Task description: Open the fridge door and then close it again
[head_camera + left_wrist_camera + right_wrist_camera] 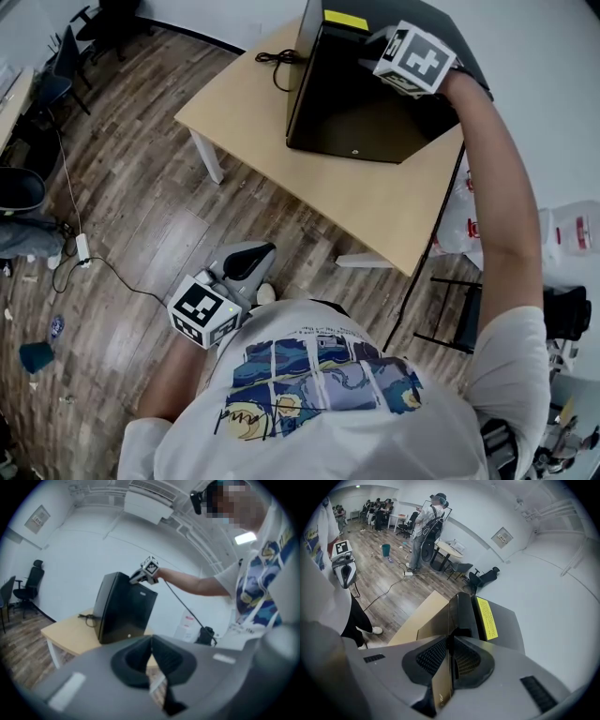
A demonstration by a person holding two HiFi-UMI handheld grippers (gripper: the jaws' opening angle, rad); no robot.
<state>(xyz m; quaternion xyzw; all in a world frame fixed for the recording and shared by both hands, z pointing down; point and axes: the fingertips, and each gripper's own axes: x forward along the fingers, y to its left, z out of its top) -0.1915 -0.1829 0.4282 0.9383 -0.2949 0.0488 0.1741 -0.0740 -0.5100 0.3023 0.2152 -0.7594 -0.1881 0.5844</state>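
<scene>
Between the right gripper's [451,644] clamping jaws sits the top edge of the one fridge's [361,112] door [302,70]; the left gripper [151,652], jaws together and empty, hangs well apart.

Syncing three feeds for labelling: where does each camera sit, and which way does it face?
Head view: on the head, facing steeply down at the fridge on the table; shirt, arms, left gripper, right gripper show.
Left gripper view: low beside the person, facing up at the fridge; own shut fingers, right arm show.
Right gripper view: atop the fridge, facing the floor beyond; fingers clamp the fridge door.
Shared: all show the fridge.
</scene>
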